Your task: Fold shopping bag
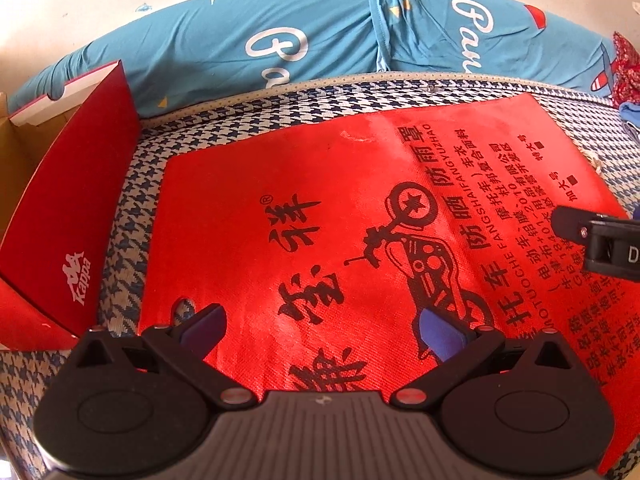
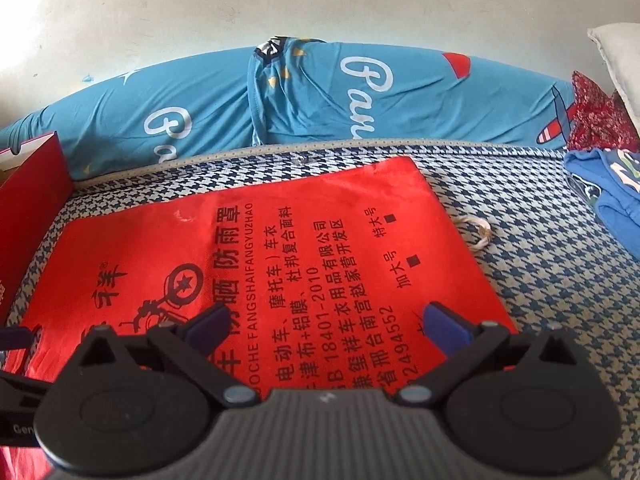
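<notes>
- Pale wall (image 2: pixel 280 8) behind everything.
- Bed under a blue-and-white houndstooth mat (image 2: pixel 540 280), carrying all else.
- Long blue bolster (image 2: pixel 320 96) with white script, lying along the mat's far edge against the wall.
- Red shopping bag (image 2: pixel 280 240), spread flat mid-mat, black Chinese print and a motorcycle drawing facing up; oval handle hole (image 1: pixel 185 307) near the left gripper.
- Red Kappa cardboard box (image 1: pixel 68 208), open, just beside the bag's left edge.
- Blue garment (image 2: pixel 612 196) and red floral cloth (image 2: pixel 596 116) at the far right.
- Left gripper (image 1: pixel 320 330), hovering over the bag's near part, fingers (image 1: pixel 204 330) spread wide, empty.
- Right gripper (image 2: pixel 326 328), likewise above the bag, fingers (image 2: pixel 444 326) released, grasping nothing.
- Pale cord loop (image 2: pixel 476 232) on the mat, touching the bag's right edge.
</notes>
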